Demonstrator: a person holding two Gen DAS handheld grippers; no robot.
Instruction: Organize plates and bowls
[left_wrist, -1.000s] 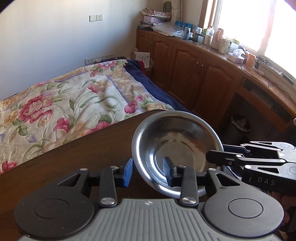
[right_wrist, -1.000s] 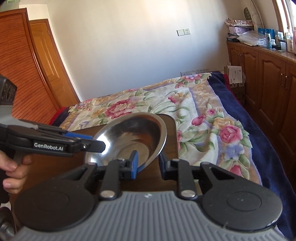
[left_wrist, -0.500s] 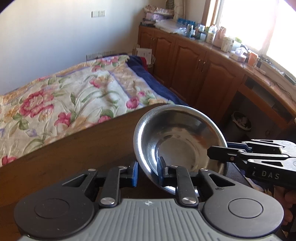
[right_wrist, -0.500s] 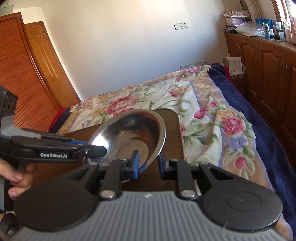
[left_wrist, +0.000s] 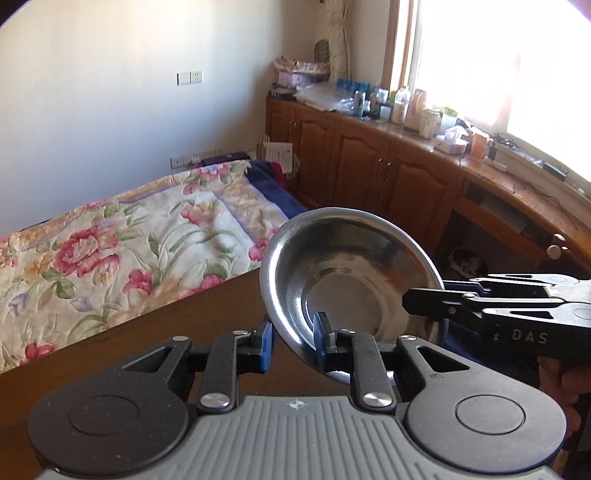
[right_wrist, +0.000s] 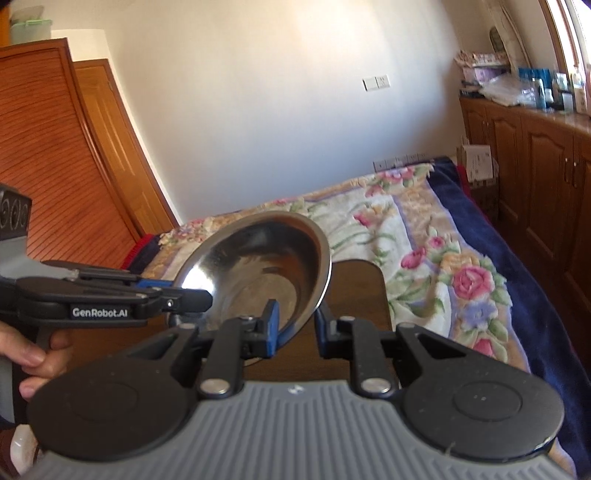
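Sunlight from a big window falls into this bedroom, where a brown table (left_wrist: 155, 332) stands against a bed (left_wrist: 129, 236) with a flowered cover, and wooden cabinets (left_wrist: 369, 173) run along the wall under the window.

One steel bowl (left_wrist: 351, 273) is held over the table's far corner, and both claws hold it together. The left gripper (left_wrist: 293, 341) pinches the near rim: one blue pad is inside the bowl and the other is outside, under it. The right gripper (right_wrist: 295, 326) pinches the rim in the same way from its side, and in the left view its black fingers (left_wrist: 436, 302) come in from the right and grip the rim there.

I think two grips are used because the bowl is wide, smooth and slippery; a single pinch on a thin rim would let it swing or slide. The bowl is tilted, with its far edge higher, and it seems to be in the air, but I cannot tell for sure that its bottom is clear of the table, since the grippers hide it.

A hand (right_wrist: 26, 354) holds the handle of the left tool at the edge of the right view.

No plates or other bowls are visible, so I judge the sorting is at an early or middle step, and the place for this bowl is not in view.
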